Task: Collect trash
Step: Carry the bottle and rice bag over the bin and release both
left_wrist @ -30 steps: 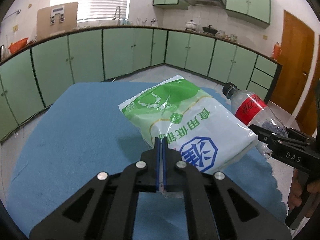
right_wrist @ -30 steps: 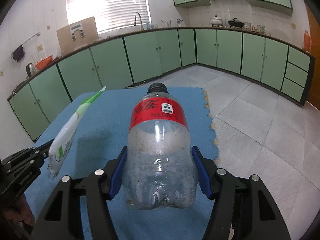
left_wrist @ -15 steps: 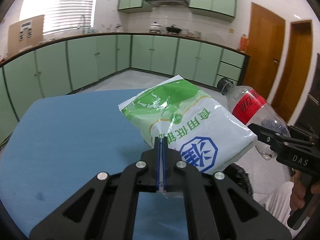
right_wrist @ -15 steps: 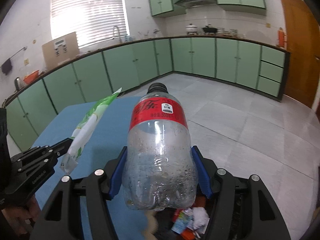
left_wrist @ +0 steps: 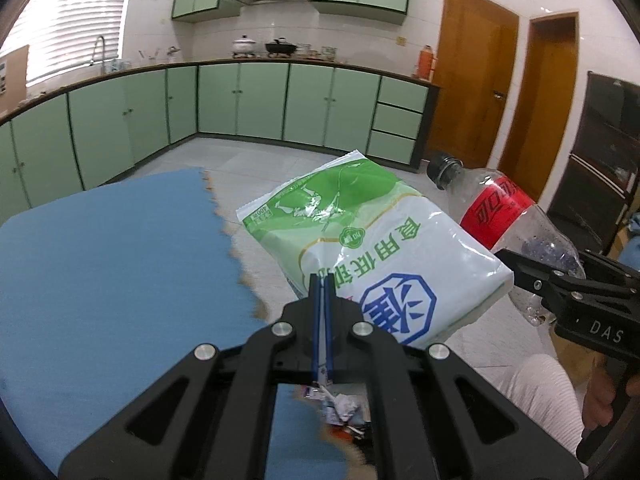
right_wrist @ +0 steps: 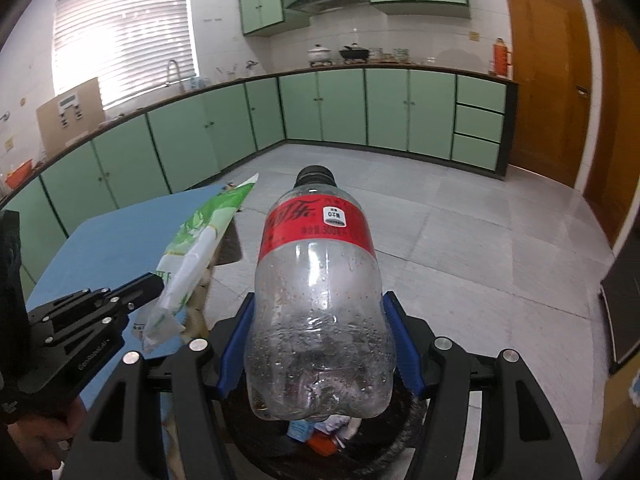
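The left gripper has its jaws closed on the lower edge of the bag, a green-and-white plastic pack held in the air past the ragged right edge of the blue surface. Its long axis runs up and away from the jaws, green top farthest. It bears Chinese characters, a blue hexagon mark and "400" near the top corner. To its right, the right gripper clamps the base of the bottle, a clear empty bottle whose long axis points straight ahead, black cap farthest. Its red label carries white Chinese script and a small white tag reading "0". "DAS" is printed on the right gripper's side. Below the bottle sits a black bin with crumpled wrappers inside. A second ago both items were over the blue surface; now they hang over the floor and the bin.
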`<action>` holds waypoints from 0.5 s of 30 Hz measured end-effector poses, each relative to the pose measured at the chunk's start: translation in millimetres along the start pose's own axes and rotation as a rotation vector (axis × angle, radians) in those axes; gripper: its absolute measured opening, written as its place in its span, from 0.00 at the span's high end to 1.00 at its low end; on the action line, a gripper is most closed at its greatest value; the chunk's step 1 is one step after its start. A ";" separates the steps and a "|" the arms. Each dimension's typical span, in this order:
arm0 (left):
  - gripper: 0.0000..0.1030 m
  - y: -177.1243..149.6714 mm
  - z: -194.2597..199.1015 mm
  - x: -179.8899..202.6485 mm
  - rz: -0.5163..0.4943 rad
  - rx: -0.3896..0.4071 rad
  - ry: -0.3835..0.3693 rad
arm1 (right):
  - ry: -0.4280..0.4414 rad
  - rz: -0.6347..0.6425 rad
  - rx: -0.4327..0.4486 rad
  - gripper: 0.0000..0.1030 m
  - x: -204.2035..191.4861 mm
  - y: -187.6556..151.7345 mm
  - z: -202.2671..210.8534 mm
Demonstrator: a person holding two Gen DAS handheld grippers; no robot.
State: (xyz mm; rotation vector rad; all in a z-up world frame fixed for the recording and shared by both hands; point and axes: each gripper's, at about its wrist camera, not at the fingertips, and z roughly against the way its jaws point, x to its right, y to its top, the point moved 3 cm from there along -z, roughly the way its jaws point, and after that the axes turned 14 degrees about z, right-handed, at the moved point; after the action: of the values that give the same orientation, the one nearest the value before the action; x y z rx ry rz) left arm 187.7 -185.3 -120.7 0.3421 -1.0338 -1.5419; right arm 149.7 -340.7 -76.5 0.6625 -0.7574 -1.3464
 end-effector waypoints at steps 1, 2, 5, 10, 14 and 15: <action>0.99 -1.0 -3.5 3.2 0.000 -0.004 -0.007 | -0.005 -0.004 -0.001 0.40 3.5 -3.2 1.2; 0.99 -1.3 -5.4 4.8 0.001 -0.006 -0.011 | -0.011 -0.008 -0.003 0.40 6.8 -5.0 1.4; 0.99 -6.5 -12.3 10.4 -0.001 -0.008 -0.004 | -0.024 -0.024 -0.009 0.40 15.7 -12.0 0.7; 0.97 -18.8 -26.0 16.7 0.001 -0.052 0.002 | -0.029 -0.044 -0.034 0.40 28.1 -24.6 -7.3; 0.79 -12.2 -39.0 15.9 0.016 -0.098 0.003 | -0.026 -0.060 -0.047 0.40 34.6 -30.9 -12.3; 0.70 -12.6 -39.6 15.1 0.019 -0.099 0.004 | -0.025 -0.062 -0.050 0.40 36.0 -31.8 -14.2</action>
State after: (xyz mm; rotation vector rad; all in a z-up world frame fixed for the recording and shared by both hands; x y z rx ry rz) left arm 203.8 -216.5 -147.6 0.2664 -0.9513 -1.5688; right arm 144.3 -380.2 -106.8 0.6347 -0.7258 -1.4276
